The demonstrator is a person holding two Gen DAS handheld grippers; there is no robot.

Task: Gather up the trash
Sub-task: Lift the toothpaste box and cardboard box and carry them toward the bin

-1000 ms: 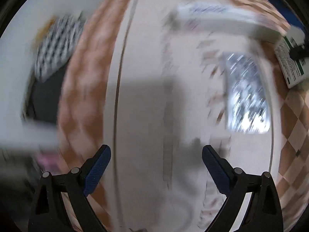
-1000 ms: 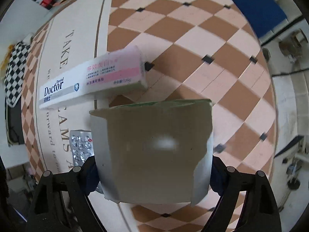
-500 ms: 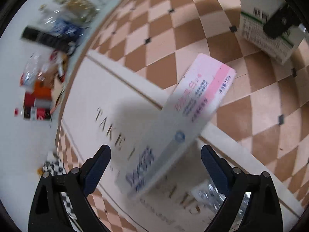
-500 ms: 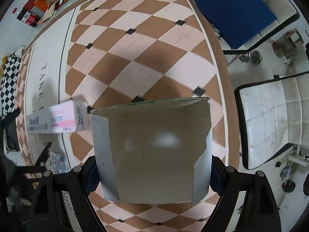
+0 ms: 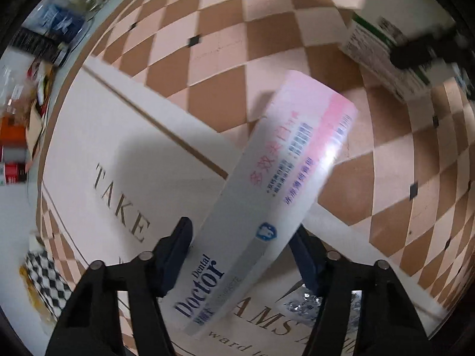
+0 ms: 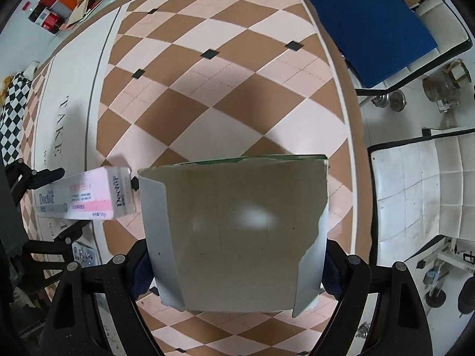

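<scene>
In the left wrist view the left gripper [image 5: 242, 246] clamps the toothpaste box [image 5: 267, 201] above the checkered tablecloth [image 5: 267, 59], while in the right wrist view the right gripper [image 6: 234, 267] pinches a flattened carton [image 6: 234, 231], so both pieces seem ready to carry to a bin, none visible.

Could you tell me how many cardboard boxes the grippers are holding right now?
2: the toothpaste box in the left gripper, the open carton in the right gripper.
</scene>
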